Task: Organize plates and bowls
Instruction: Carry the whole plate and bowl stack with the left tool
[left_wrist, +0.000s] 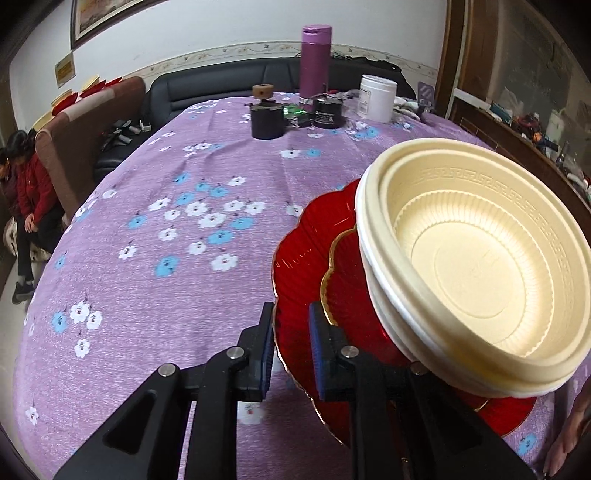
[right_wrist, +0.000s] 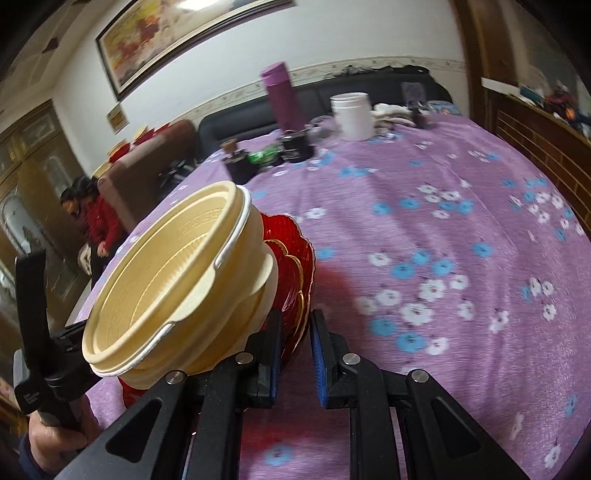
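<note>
I hold the red plates edge-on, left gripper and right gripper each clenched on opposite rims; cream bowls sit between, tilted.

The near and middle tablecloth lies bare and wide, open to a gripper from the left and centre. At the far edge stand a purple flask, a white jar and dark pots, close together. The stacked bowls on red plates block the right side. A sofa stands behind the table.
</note>
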